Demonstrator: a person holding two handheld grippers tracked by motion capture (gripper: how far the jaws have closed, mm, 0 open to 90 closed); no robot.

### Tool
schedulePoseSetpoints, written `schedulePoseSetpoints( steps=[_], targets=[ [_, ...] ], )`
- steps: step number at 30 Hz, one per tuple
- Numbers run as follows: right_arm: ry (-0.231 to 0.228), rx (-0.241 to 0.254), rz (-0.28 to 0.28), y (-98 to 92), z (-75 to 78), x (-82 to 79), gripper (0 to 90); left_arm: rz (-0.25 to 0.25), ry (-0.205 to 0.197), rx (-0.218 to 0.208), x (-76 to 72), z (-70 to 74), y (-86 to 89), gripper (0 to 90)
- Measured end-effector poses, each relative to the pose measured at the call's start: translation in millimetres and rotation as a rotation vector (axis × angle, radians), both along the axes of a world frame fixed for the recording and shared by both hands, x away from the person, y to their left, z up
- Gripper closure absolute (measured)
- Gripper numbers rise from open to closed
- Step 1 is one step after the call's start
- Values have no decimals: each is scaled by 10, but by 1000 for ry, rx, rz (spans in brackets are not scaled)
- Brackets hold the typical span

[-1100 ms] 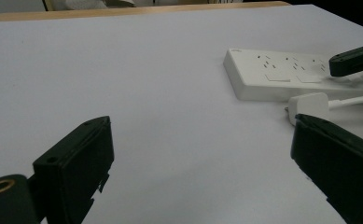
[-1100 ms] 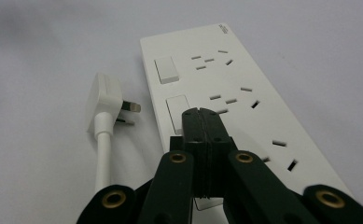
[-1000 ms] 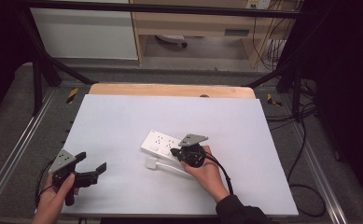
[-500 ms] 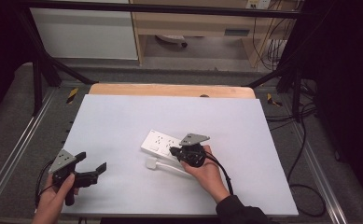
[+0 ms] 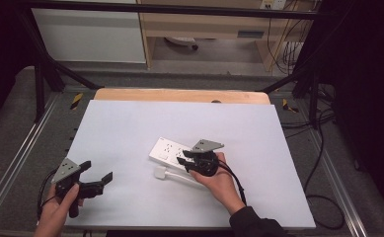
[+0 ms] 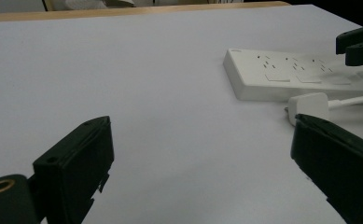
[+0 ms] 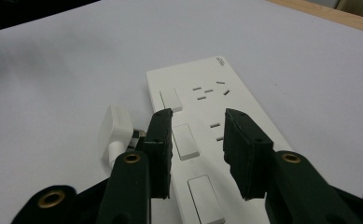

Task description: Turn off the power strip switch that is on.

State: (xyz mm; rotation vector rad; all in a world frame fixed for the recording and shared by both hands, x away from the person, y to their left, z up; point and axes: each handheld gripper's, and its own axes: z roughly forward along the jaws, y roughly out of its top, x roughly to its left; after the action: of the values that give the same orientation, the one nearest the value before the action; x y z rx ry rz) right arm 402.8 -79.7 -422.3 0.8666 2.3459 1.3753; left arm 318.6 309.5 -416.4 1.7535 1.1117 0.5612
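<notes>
Right gripper (image 5: 185, 163): hovering over the power strip's near end, jaws pointing along it toward its far end. Jaws have just been opening; in the right gripper view they're standing part-spread w/ nothing pinched, only the strip's top face w/ a rocker switch (image 7: 187, 140) showing in the gap. Can't tell if the pads are brushing the strip surface.

Left gripper (image 5: 95, 177): sitting low at the table's near-left corner, well apart from the strip. Jaws spread wide, nothing btwn them, just bare table in the left gripper view.

Power strip (image 5: 172, 152): white, lying flat on the table approx. mid-table, slightly right of centre, running diagonally. Showing a row of switches on one side and socket slots (image 7: 210, 91) on the other. In the left gripper view it's lying at upper right (image 6: 296, 74), w/ the right gripper's black jaw tips above its far part.

Plug (image 5: 159, 173): white, lying on the table just beside the strip's near-left side, not plugged in. Its white cable (image 5: 182, 177) is running back under the right hand. Right gripper view is showing it (image 7: 116, 130) left of the left-hand jaw, close to the strip's edge.

Right hand (image 5: 221, 180): gripping the gripper body from behind, forearm in dark sleeve coming in from the bottom edge.

Left hand (image 5: 61, 207): wrapping the gripper's handle, at the table's near edge.

Table (image 5: 130, 118): pale white-grey top, wood strip (image 5: 179, 95) along the far edge.
</notes>
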Motion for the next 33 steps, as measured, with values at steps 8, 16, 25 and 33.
schedulePoseSetpoints(
  steps=[8,16,25,33],
  targets=[
    [21,18,-18,-2,20,15,396,-2,-2,0,1,-2,-10,57],
    [9,24,-59,-4,71,22,112,0,-1,-3,1,-2,-5,57],
    [-7,32,-77,-38,137,12,39,-1,-3,-5,1,-2,-5,57],
    [-67,46,-129,-159,261,7,51,0,-4,-4,-1,0,-4,57]
  ],
)
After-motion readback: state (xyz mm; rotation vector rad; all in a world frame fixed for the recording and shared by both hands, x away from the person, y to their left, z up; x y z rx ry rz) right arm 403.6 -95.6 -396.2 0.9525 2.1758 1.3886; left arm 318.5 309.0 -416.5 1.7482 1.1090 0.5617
